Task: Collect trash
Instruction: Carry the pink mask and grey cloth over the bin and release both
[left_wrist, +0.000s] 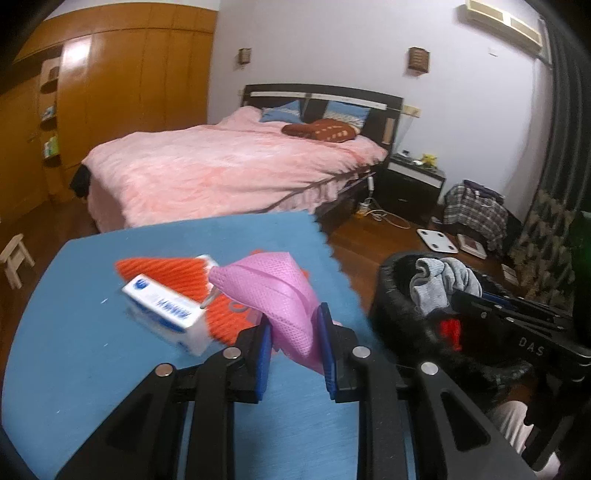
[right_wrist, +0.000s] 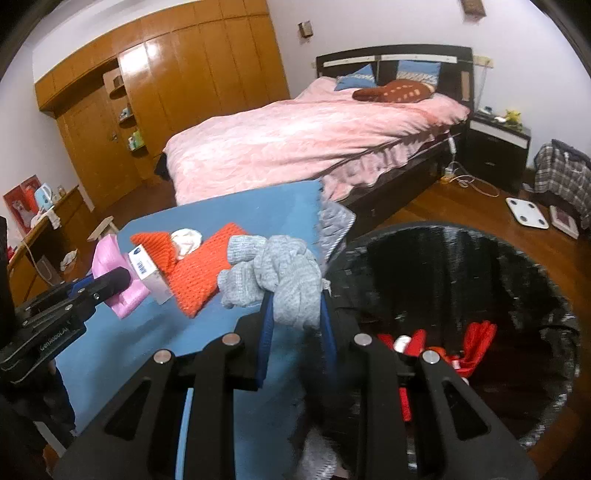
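Note:
My left gripper is shut on a pink mesh foam wrap and holds it above the blue table. My right gripper is shut on a grey knitted glove at the table's right edge, beside the black-lined trash bin. Red scraps lie inside the bin. On the table lie an orange knitted net, a white and blue box and a crumpled white tissue. The left gripper and pink wrap also show in the right wrist view.
A bed with a pink cover stands behind the table. A wooden wardrobe lines the left wall. A dark nightstand, a white scale and a plaid bag are on the wooden floor to the right. A small stool stands left.

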